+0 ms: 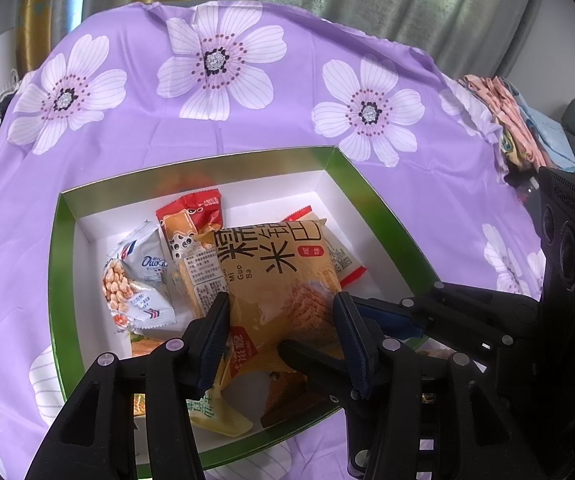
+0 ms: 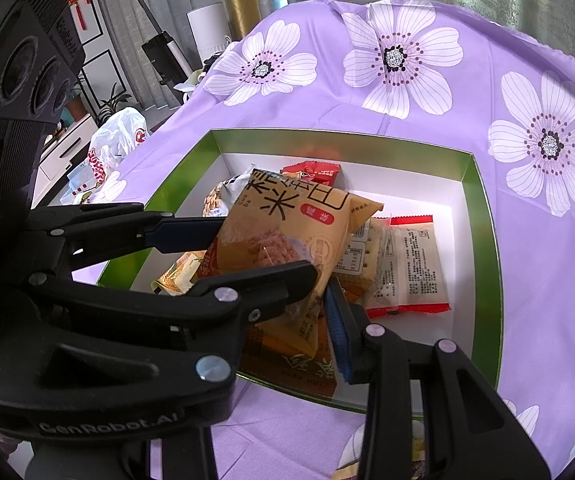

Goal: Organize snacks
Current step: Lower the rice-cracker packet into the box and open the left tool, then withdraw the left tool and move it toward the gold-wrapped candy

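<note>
Black fingers (image 1: 211,336), blue pads (image 2: 341,336)
</note>
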Demonstrator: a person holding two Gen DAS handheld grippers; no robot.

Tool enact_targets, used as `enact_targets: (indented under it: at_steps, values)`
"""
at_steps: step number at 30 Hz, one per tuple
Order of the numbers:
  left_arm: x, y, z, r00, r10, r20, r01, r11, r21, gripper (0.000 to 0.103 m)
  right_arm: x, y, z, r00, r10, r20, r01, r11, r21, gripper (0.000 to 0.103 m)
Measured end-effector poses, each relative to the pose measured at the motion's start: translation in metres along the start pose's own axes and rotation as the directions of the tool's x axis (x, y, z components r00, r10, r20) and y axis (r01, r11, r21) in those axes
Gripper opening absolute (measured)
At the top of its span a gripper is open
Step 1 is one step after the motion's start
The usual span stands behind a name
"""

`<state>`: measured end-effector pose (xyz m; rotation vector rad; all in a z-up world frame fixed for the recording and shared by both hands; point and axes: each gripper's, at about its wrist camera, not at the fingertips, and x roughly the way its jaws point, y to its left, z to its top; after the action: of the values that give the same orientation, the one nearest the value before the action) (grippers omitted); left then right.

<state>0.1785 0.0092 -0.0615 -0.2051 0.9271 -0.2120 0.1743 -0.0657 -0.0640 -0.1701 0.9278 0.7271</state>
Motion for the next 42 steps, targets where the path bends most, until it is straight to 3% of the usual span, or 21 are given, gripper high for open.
enact_targets:
  at_steps: [4,13,15,17,21,24,29,32,42]
  values:
    - [0.001,-0.002,0.001,1.000,0.001,0.001,-0.001,1.000,0.000,0.051,0.000,0.000,0.000,1.000,0.000,0.001,0.000,1.000,0.002,0.040]
    - [-0.003,0.002,-0.003,1.000,0.029,-0.008,-0.029,1.000,0.001,0.052,0.002,0.000,-0.003,1.000,-0.007,0.001,0.007,1.000,0.015,0.052]
    - [-0.001,0.000,-0.001,0.999,0.031,-0.008,-0.031,1.000,0.000,0.055,0.001,0.000,-0.003,1.000,-0.006,0.003,0.006,1.000,0.017,0.052]
    - [-0.004,0.001,-0.003,1.000,0.031,-0.003,-0.031,1.000,0.000,0.068,0.000,0.000,-0.004,1.000,-0.004,0.006,0.004,1.000,0.020,0.052]
    - [-0.012,-0.005,-0.004,0.999,0.033,0.005,-0.033,0.999,0.006,0.071,-0.005,0.000,-0.005,1.000,-0.004,0.017,0.003,1.000,0.022,0.052]
    - [-0.022,-0.008,-0.004,0.999,0.039,0.020,-0.040,0.999,0.017,0.079,-0.011,0.001,-0.005,1.000,-0.004,0.027,0.004,1.000,0.023,0.054]
    - [-0.047,-0.013,-0.010,0.997,0.047,0.057,-0.049,0.998,0.043,0.082,-0.030,0.003,-0.008,0.998,-0.013,0.068,0.011,0.999,0.031,0.064]
    - [-0.061,-0.014,-0.015,0.995,0.058,0.082,-0.062,0.997,0.052,0.095,-0.044,0.004,-0.012,0.995,-0.023,0.094,0.020,0.999,0.040,0.069]
    - [-0.102,-0.037,-0.022,0.986,0.079,0.149,-0.093,0.991,0.091,0.096,-0.095,0.013,-0.027,0.983,-0.052,0.176,0.044,0.998,0.048,0.076]
